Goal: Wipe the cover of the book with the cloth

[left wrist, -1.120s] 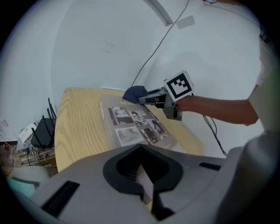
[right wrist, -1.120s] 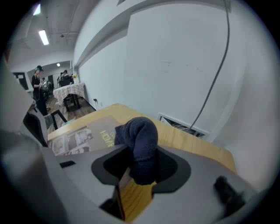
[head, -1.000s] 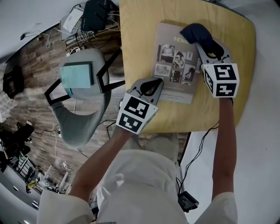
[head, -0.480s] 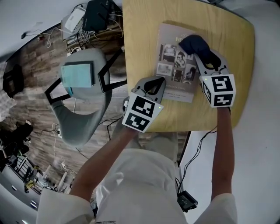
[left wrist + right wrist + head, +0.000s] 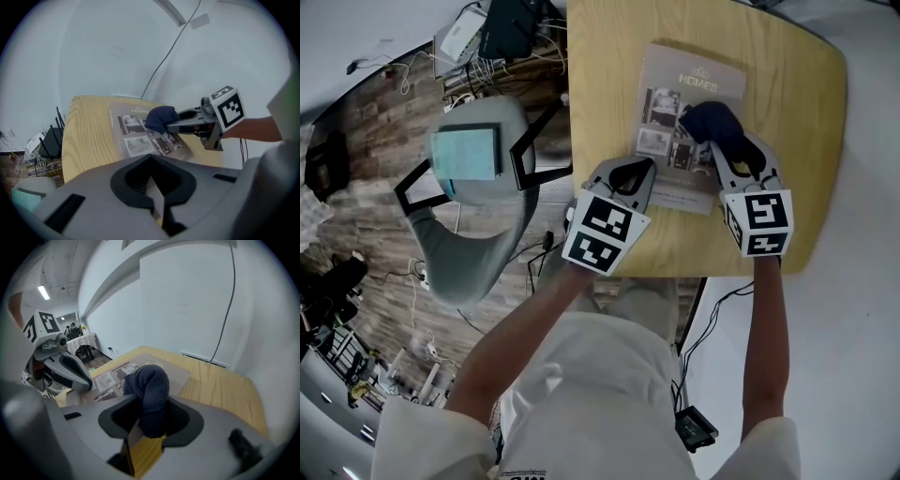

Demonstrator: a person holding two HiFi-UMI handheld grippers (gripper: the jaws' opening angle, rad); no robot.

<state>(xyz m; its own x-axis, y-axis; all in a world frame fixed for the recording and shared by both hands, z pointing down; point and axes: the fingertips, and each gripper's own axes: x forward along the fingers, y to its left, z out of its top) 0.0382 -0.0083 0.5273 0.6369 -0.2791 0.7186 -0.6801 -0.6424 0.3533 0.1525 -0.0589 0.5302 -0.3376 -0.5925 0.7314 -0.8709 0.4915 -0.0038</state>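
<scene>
On the wooden table [image 5: 787, 56], left of centre: one book [image 5: 675, 80], lying flat, cover up, title strip at the far end, photo grid in the middle, caption band at the near end.

Item: cloth [image 5: 711, 120], dark blue, bunched into a wad. It sits on the right-hand part of the photo grid and touches the cover.

Item: right gripper [image 5: 722, 141], jaws clamped on the cloth. The wad bulges out past the tips and down onto the book.

Item: left gripper [image 5: 630, 173], jaws drawn together with nothing between them. Its tips are at the book's near left corner, probably steadying it, though contact is not certain.

Item: grey chair [image 5: 469, 244], left of the table and well apart from the work.

Condition of task: under way, by judgement. The cloth is gripped and laid on the cover, so pick-up and approach are done. At this moment the wad covers only a small patch at mid-right. The title strip, the left column of photos and the near caption band lie bare. No dust or streaks show, so which areas are already wiped cannot be told. The uncovered areas are likely what remains, before the cloth is lifted off.
</scene>
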